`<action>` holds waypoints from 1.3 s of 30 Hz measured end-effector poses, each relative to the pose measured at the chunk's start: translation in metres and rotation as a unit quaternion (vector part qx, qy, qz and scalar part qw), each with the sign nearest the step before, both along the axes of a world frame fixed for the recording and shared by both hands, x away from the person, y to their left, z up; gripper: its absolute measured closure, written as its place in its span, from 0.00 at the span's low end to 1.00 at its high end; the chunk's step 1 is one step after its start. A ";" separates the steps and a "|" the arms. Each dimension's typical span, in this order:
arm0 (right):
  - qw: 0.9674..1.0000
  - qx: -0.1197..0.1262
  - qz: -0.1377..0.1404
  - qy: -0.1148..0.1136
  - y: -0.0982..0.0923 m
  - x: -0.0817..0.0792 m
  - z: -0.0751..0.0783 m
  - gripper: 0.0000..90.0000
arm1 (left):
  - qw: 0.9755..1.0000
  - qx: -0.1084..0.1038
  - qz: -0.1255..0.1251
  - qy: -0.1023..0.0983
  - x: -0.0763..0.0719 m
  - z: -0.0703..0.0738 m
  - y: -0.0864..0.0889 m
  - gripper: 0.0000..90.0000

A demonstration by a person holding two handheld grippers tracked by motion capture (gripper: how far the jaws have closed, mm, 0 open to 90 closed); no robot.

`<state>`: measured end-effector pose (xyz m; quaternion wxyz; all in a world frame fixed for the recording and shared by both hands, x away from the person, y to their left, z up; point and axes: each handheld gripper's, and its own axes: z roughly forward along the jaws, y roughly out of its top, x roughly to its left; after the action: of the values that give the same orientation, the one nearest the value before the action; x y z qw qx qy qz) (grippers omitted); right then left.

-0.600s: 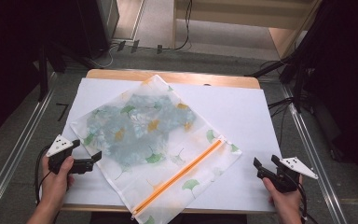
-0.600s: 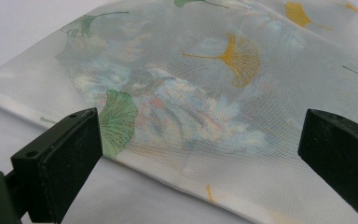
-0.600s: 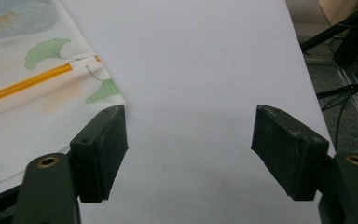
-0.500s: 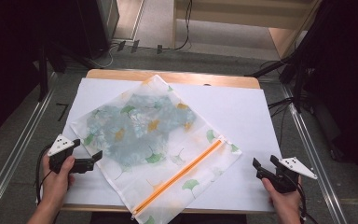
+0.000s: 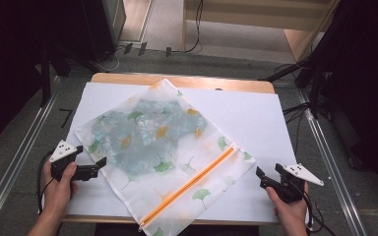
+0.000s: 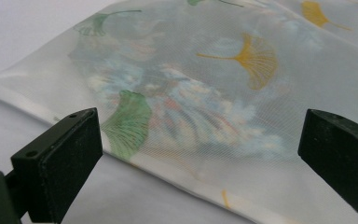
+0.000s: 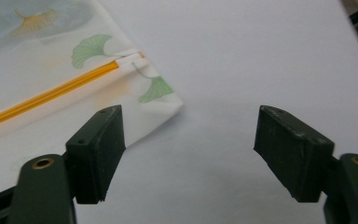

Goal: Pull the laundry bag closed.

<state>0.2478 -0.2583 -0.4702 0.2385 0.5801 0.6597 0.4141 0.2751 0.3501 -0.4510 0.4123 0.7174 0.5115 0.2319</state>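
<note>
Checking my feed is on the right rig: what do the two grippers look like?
Both are black handheld units with two blocky black jaws. The left gripper and the right gripper each carry a grey three-cornered plate on top and trail a black cable. Brass-coloured fittings sit at the jaw bases. No sleeves are visible.

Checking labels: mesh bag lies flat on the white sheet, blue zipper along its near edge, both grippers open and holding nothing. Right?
One thing is off: the zipper is orange, not blue, as the high view and right gripper view show. The rest holds: the mesh bag lies flat on the white sheet, and the left gripper and right gripper are open, holding nothing.
</note>
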 end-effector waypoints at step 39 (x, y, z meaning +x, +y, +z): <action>0.996 -0.039 0.024 0.074 0.050 0.029 -0.011 0.28 | 0.990 0.018 0.071 0.117 0.065 -0.004 0.008 0.04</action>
<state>0.2764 -0.2084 -0.4816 0.2019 0.5832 0.7050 0.3494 0.3403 0.3578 -0.4549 0.3189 0.7086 0.6017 0.1847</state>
